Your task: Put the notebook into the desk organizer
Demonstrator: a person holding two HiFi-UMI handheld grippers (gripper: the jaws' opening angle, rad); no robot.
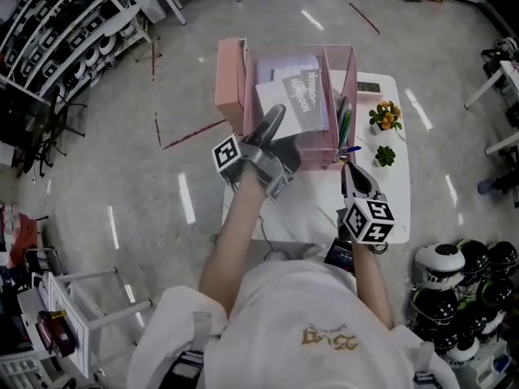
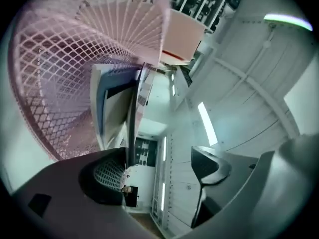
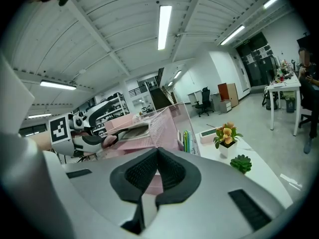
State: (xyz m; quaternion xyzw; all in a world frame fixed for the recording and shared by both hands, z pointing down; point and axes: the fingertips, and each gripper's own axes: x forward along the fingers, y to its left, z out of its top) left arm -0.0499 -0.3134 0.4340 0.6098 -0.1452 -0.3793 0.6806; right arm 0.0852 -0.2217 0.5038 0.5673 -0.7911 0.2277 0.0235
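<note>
At desk organizer (image 1: 350,79), left claw (image 1: 274,120) wide open, empty.

- Head view: above the person, facing steeply down on the surface (image 1: 397,186) and organizer (image 1: 351,87).
- Left gripper view: rolled sideways, hard against the organizer's mesh, ceiling (image 2: 249,83) beyond.
- Right gripper view: low, near level, across the surface; organizer shared by all.

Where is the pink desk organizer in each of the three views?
Head view: desk organizer top centre, on the white table.
Left gripper view: its mesh wall fills the upper left.
Right gripper view: centre, just above the jaws.
Shared landmark: the notebook standing inside it.
</note>
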